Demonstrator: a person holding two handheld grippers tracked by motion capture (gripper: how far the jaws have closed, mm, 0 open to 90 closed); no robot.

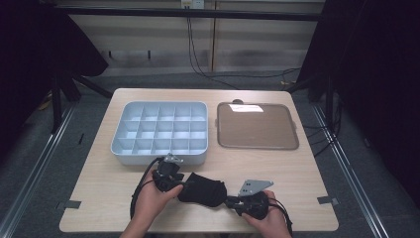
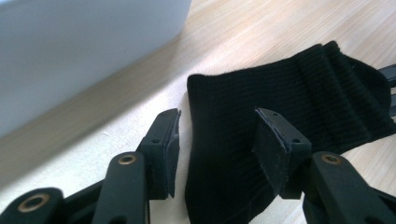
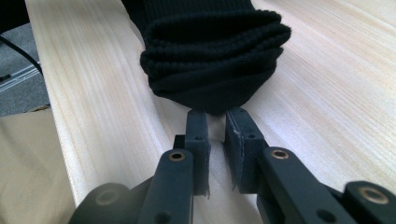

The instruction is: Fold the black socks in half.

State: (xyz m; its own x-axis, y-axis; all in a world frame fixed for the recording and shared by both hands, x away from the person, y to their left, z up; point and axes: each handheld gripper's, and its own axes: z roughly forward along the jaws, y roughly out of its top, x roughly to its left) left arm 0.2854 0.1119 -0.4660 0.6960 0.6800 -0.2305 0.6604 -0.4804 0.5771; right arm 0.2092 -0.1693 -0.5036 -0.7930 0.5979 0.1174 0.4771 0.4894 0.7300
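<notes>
Two tongs flanked the sock (image 1: 203, 189): left tongs (image 2: 217, 140) released astride it, right tongs (image 3: 217, 122) nearly clenched at its edge, grip uncertain; any pull risked unrolling it.

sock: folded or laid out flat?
Folded. The black sock is a compact bundle on the table; the right gripper view shows several stacked layers at its end.

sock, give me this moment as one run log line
black sock flat on table | left gripper jaws open astride sock edge | right gripper jaws nipping sock end | compartment box empty
</notes>
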